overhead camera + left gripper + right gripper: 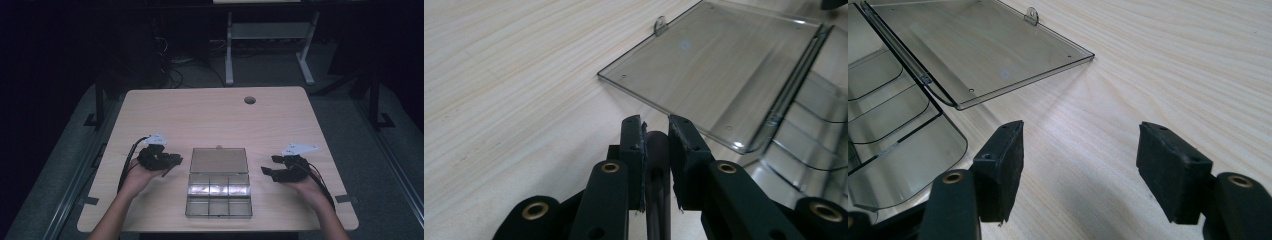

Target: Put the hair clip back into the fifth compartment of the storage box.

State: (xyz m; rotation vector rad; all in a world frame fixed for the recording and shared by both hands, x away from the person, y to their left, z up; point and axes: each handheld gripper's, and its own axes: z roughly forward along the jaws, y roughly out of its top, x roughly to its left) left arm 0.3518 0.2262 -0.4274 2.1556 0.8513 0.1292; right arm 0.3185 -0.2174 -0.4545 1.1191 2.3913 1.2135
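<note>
A clear plastic compartment box [218, 215] lies open on the wooden table, near the front edge. Its lid [219, 160] is folded flat behind it. To the left of the box, my left gripper [176, 161] is shut on a thin dark rod-like thing [656, 150]. In the left gripper view the rod stands between the pads, with the lid [719, 70] just beyond the jaw tips. My right gripper [267, 171] hovers at the box's right side, open and with nothing between its pads [1003, 155]. Beyond them are the lid [978, 50] and the curved compartments [898, 135].
The wooden table [210, 115] has a round cable hole [249, 100] near its far edge. Bare wood stretches behind and on both sides of the box. A white desk frame [270, 30] and floor cables [170, 65] lie past the table in the dark.
</note>
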